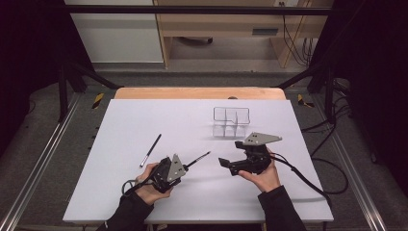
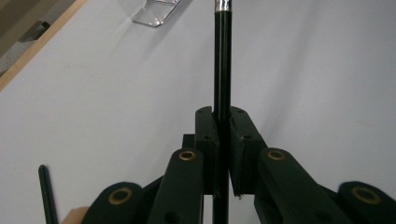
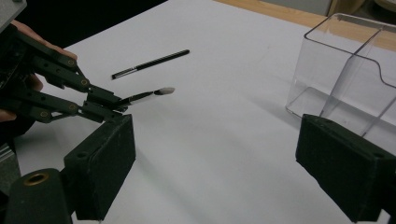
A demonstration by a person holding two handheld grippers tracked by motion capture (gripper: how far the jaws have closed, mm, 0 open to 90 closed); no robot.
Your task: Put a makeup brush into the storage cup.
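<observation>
My left gripper (image 1: 185, 166) is shut on the black handle of a thin makeup brush (image 1: 198, 159), which points forward and right, toward the right gripper. In the left gripper view the jaws (image 2: 222, 116) clamp the handle (image 2: 222, 65) just below its silver ferrule. The right gripper view shows the brush's pale tip (image 3: 163, 91) sticking out of the left gripper (image 3: 105, 108). My right gripper (image 1: 231, 153) is held above the board, open wide, with nothing between its pads (image 3: 100, 163). A clear divided organizer (image 1: 231, 121) (image 3: 355, 79) stands just beyond it.
A second thin black stick with a silver end (image 1: 150, 150) (image 3: 150, 64) lies loose on the white board (image 1: 144, 120), left of the left gripper. Cables trail from both grippers. The wooden table edge (image 1: 199, 93) runs behind the board.
</observation>
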